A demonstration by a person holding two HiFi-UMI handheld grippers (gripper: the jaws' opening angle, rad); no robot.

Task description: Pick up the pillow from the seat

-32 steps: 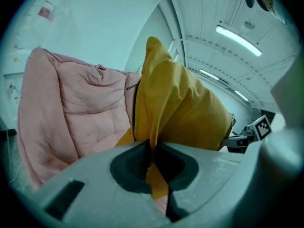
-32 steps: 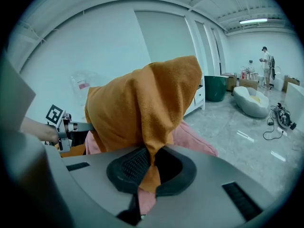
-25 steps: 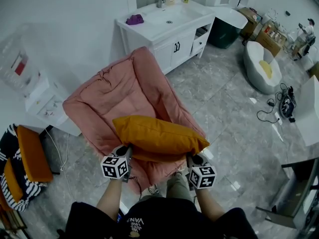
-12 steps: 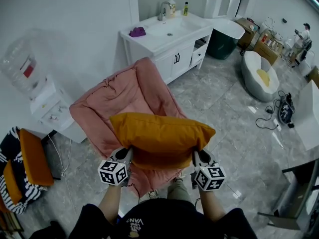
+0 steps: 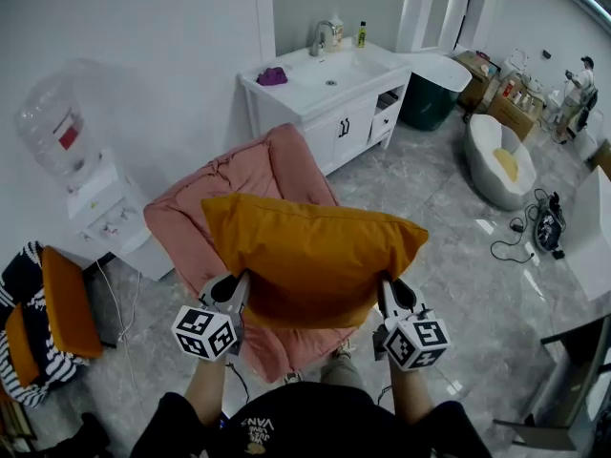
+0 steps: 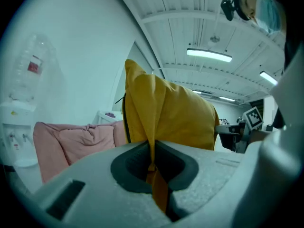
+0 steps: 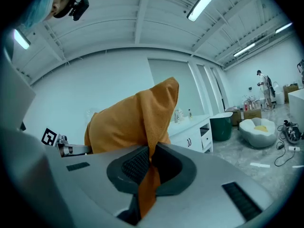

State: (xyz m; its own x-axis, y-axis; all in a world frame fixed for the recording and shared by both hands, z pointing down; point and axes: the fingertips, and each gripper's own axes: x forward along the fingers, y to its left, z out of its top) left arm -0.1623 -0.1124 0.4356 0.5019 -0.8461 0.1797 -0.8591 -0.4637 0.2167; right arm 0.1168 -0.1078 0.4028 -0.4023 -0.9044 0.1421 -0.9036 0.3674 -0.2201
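The pillow, a mustard-yellow one, was up in the air over the pink chair, held by its two near corners and spread wide between the grippers. In the head view it covered the front of the seat, while the chair's back and left side showed behind it.

The left gripper had its jaws pressed together on the pillow's left corner. In the left gripper view, a thin fold of yellow cloth ran down between the dark pads of the left gripper, and the rest of the pillow stood up above them, with the chair low at the left.

The right gripper had its jaws clamped in the same way on the right corner. In the right gripper view, the cloth was pinched flat between the pads of the right gripper, and the pillow rose above them and leaned to the left.

Behind the chair stood a white cabinet with a sink in its top, a purple cloth on its left end and two bottles beside the tap. A water dispenser stood against the wall at the left, near the chair. A dark green bin was just beside the cabinet on the right, and a white beanbag lay well apart on the grey tiled floor
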